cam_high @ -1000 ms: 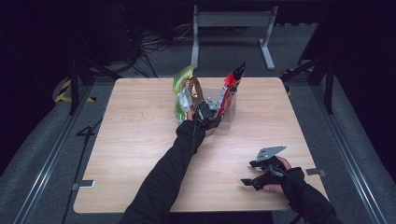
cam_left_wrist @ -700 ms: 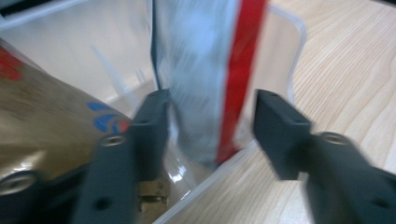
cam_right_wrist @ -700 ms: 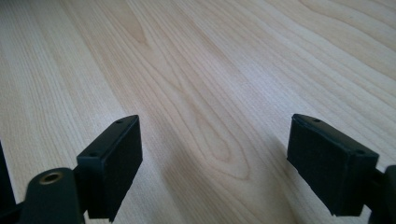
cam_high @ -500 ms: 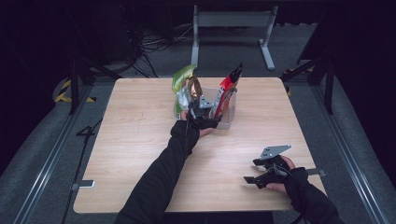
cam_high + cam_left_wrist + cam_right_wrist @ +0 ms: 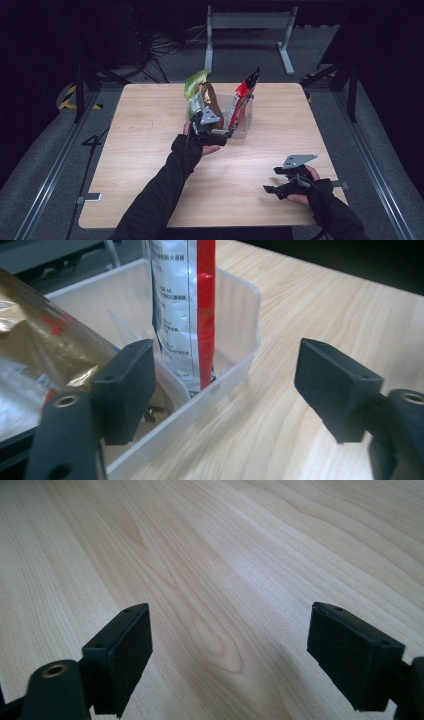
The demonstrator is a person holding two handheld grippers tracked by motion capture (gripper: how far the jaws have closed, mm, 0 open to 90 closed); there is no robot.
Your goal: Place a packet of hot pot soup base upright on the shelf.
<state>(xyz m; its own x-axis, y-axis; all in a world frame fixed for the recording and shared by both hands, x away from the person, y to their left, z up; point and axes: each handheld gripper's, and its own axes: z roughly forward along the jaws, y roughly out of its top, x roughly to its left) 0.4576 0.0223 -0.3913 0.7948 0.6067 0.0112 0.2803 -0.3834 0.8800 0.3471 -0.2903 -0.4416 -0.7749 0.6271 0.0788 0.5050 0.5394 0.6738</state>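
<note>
At centre frame of the high view, the left gripper [image 5: 227, 134] sits just beside the clear plastic bin [image 5: 244, 131]; its jaws have just been opening and now stand apart, nothing between them. The red-striped packet [image 5: 186, 310] stands upright in the bin, the gold packet [image 5: 42, 347] beside it. Lower right, the right gripper [image 5: 272, 190] rests released over bare table [image 5: 150, 150].

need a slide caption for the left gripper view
Open left tool at the clear plastic bin, where a red-and-silver snack packet stands upright beside a gold packet.
</note>
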